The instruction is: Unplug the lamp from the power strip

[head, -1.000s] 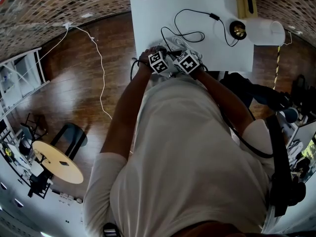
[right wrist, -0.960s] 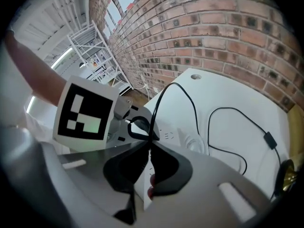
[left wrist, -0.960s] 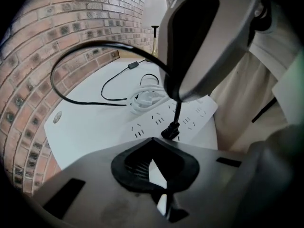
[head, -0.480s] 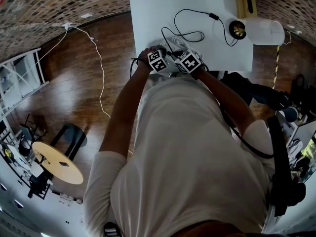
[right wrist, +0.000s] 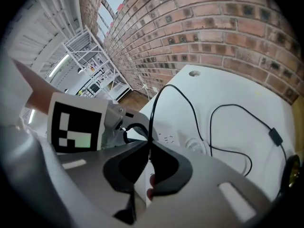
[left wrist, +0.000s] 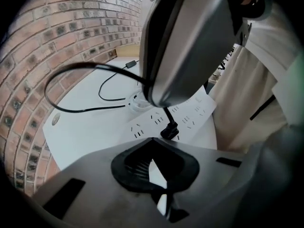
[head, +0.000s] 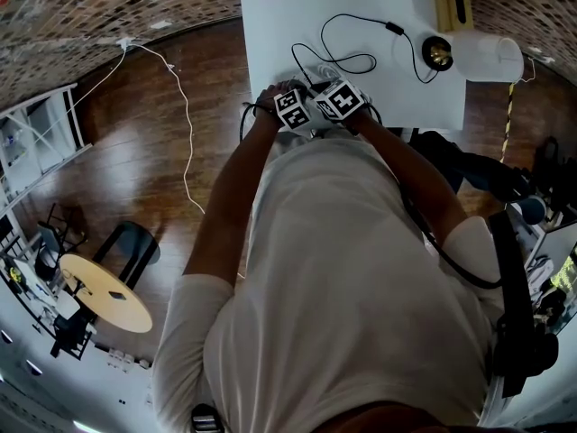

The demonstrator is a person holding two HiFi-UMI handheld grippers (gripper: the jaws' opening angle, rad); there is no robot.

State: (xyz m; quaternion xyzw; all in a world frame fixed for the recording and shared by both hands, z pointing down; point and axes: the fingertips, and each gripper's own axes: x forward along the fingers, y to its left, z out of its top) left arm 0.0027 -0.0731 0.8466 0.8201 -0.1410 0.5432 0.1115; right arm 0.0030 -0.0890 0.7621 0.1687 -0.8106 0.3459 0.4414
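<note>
Right gripper (right wrist: 149, 144) body looms before left gripper (left wrist: 152, 141), screening part of power strip (left wrist: 192, 120). Right jaws clamped on black lamp cord (right wrist: 151, 113) above plug (left wrist: 169, 130); plug seated in strip. Left jaws together at tips. Lamp (head: 487, 57) at far right of white table (head: 288, 25). Brick wall (right wrist: 213, 27), wood floor (head: 180, 179). Versus one second earlier: right gripper slightly farther over table, left unmoved.

Surroundings of the white table
The white table (head: 270, 34) stands on a dark wood floor (head: 135, 179) by a brick wall (head: 81, 12). A wooden box (head: 451, 5) sits at its far right corner, a white cable (head: 186, 124) trails left of it, and a round wooden table (head: 104, 298) stands well apart.
</note>
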